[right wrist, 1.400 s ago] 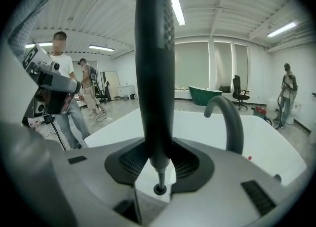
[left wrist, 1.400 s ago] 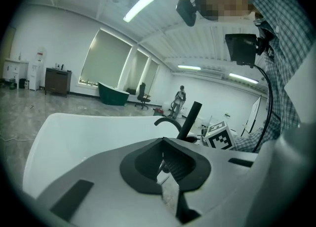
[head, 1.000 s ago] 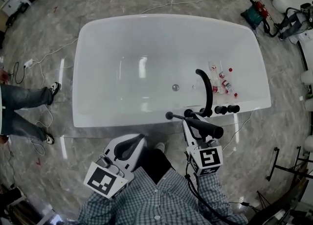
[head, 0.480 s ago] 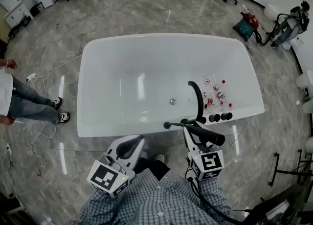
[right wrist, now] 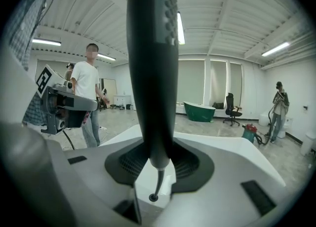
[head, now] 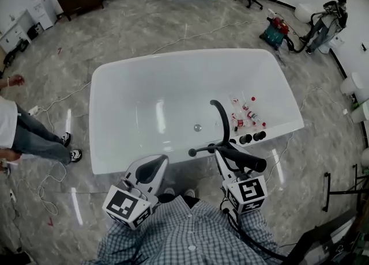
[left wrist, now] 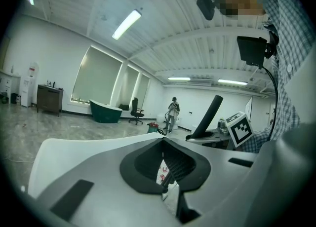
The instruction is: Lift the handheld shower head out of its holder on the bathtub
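Grey marbled floor (head: 144,22) surrounds a white bathtub (head: 115,85) in the head view. The right gripper (head: 222,154) clamps the black shower head (head: 242,157) above the near rim, long axis crosswise, thin end pointing left.

Left gripper view: the left gripper (left wrist: 163,147) is empty, jaws meeting at their tips.

Right gripper view: the handle's top is cut off.

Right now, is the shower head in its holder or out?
Out. The right gripper grips the shower head clear above the tub rim, and its thin hose trails down from it.
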A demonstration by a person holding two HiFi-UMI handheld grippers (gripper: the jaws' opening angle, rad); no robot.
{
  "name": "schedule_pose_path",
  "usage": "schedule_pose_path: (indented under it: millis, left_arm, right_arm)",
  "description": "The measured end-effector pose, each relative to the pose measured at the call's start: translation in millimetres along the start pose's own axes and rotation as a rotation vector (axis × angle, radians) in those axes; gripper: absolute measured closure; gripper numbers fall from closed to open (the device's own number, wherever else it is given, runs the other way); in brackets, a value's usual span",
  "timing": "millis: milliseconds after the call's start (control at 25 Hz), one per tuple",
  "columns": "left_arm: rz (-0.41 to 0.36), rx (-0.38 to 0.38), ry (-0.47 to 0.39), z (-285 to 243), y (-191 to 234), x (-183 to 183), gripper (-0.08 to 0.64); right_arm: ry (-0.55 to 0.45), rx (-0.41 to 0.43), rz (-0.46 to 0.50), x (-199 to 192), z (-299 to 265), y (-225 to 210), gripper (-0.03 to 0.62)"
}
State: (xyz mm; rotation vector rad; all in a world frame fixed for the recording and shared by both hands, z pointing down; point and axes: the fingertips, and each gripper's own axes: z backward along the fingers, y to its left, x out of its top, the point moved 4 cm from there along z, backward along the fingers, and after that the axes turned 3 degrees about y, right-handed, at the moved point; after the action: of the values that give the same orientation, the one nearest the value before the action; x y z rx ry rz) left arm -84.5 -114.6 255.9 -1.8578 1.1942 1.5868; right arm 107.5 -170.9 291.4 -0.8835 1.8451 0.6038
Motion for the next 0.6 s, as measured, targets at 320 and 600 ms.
schedule_pose_path:
  millis: [320,600]
  left_arm:
    - [-0.025,-0.021,-0.005,2,-4,7,0.554]
    - [-0.031,-0.04,0.003,0,-4,6,0.554]
  right_arm:
    - [-0.021,-0.009,0.004,8,21,8,0.457]
    - [-0.043,-0.014,0.0,18,26,14,0.457]
